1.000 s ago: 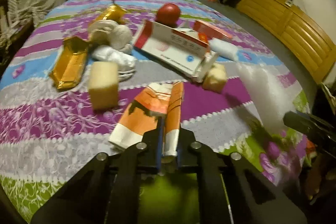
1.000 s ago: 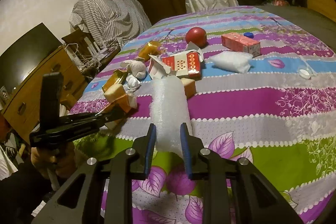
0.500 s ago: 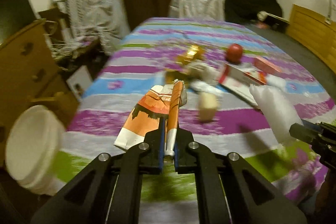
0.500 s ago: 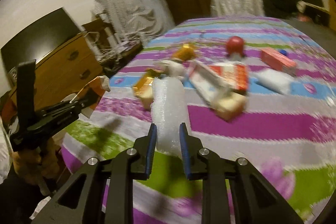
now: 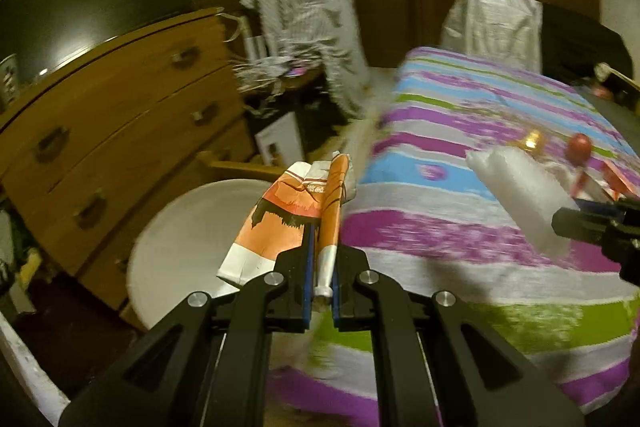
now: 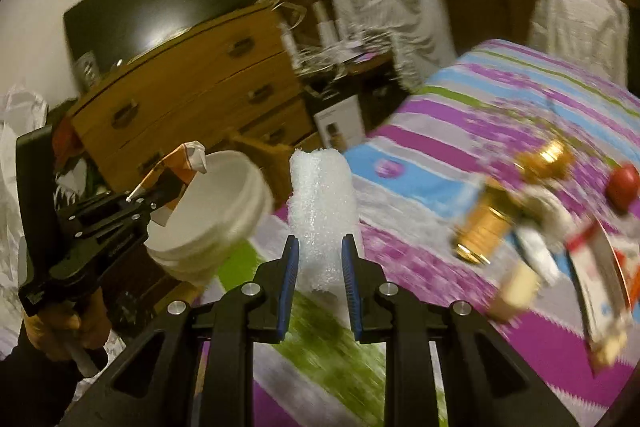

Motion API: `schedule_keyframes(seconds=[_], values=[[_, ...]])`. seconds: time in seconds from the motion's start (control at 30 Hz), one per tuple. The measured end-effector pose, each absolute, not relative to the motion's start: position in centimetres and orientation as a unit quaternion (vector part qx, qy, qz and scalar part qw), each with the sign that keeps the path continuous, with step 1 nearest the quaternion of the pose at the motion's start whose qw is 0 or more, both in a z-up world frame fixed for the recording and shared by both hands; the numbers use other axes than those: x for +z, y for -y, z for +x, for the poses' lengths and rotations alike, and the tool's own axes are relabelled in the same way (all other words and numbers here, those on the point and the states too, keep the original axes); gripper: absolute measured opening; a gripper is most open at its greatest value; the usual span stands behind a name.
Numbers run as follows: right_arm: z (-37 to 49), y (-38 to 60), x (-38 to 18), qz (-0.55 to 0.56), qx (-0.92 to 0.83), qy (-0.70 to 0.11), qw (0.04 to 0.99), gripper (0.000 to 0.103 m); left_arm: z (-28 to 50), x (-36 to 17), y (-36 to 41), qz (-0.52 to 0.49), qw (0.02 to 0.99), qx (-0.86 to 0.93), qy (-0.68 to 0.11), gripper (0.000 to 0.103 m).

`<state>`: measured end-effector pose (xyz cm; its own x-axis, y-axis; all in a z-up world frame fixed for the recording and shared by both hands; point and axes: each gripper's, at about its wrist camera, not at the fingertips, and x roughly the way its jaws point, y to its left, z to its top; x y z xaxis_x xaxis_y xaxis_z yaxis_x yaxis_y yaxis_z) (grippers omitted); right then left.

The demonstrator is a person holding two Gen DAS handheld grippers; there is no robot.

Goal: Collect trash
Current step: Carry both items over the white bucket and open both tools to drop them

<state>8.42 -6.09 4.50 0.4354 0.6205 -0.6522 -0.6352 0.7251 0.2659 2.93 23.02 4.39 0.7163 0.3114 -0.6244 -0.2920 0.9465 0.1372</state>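
Here, in the left wrist view, the left gripper (image 5: pixel 319 291) is pinched on a flattened orange-and-white carton (image 5: pixel 288 223). The carton's long axis runs straight ahead along the fingers. A white bucket (image 5: pixel 188 247) stands on the floor beside the bed (image 5: pixel 460 227), ahead and to the left of the fingertips, in front of a wooden dresser (image 5: pixel 120 115). The carton's far end appears to overlap the bucket's rim. At the right edge, a roll of white foam wrap (image 5: pixel 520 195) is carried over the striped bedspread.

In the right wrist view, the right gripper (image 6: pixel 319 267) is clamped on the foam wrap (image 6: pixel 322 211), which stands upright between the pads. The bucket (image 6: pixel 216 223) lies to its left, well apart. The left gripper (image 6: pixel 160 195) holds the carton (image 6: pixel 180 167) directly over the bucket's mouth. More litter, including a gold can (image 6: pixel 488 227), lies on the bed to the right.

Judgement: the left hand is nearer the bucket and is placed to release first. The right must travel left before release.
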Motion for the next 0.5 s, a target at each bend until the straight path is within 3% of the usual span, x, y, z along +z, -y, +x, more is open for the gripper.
schedule_keyframes(seconds=[0.5], values=[[14.4, -14.7, 6.0, -0.065, 0.422, -0.471, 0.772, 0.024, 3.2, 3.4, -35.2, -0.019, 0.899, 0.211, -0.383, 0.006]])
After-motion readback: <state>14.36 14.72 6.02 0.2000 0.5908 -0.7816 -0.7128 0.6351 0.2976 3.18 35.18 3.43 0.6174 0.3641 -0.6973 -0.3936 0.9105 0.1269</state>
